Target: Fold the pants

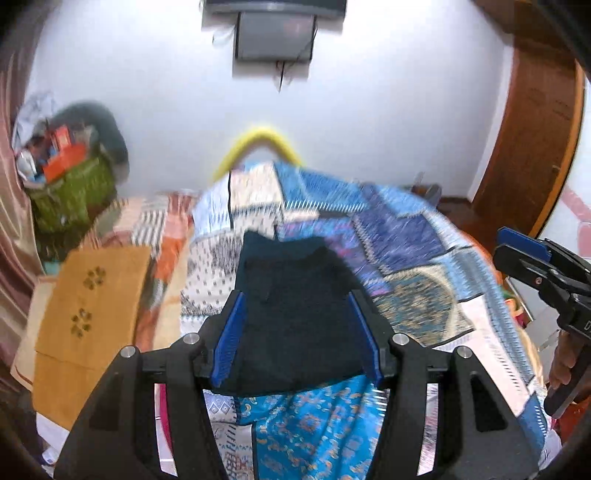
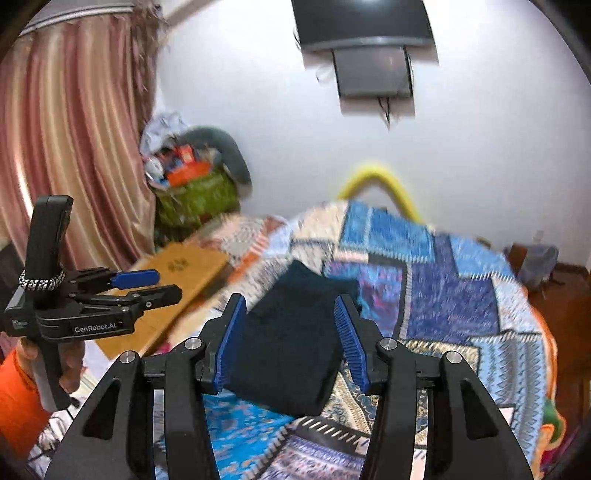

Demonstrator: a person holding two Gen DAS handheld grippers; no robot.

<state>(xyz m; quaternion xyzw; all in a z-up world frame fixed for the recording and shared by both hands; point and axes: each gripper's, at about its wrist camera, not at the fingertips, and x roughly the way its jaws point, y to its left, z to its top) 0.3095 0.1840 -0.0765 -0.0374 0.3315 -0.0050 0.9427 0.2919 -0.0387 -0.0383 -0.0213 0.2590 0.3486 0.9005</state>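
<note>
Dark navy pants (image 1: 295, 314) lie folded into a compact rectangle on the patchwork bedspread (image 1: 406, 258); they also show in the right wrist view (image 2: 291, 339). My left gripper (image 1: 295, 299) is open and empty, held above the pants with its blue pads on either side of them in view. My right gripper (image 2: 290, 302) is open and empty, also raised above the pants. The right gripper shows at the right edge of the left wrist view (image 1: 524, 251), and the left gripper at the left of the right wrist view (image 2: 159, 284).
A mustard cloth (image 1: 92, 306) lies on the bed's left part. A green bag (image 1: 70, 192) full of clutter stands by the striped curtain (image 2: 74, 140). A yellow curved bar (image 1: 258, 144) rises behind the bed. A dark screen (image 2: 369, 33) hangs on the wall.
</note>
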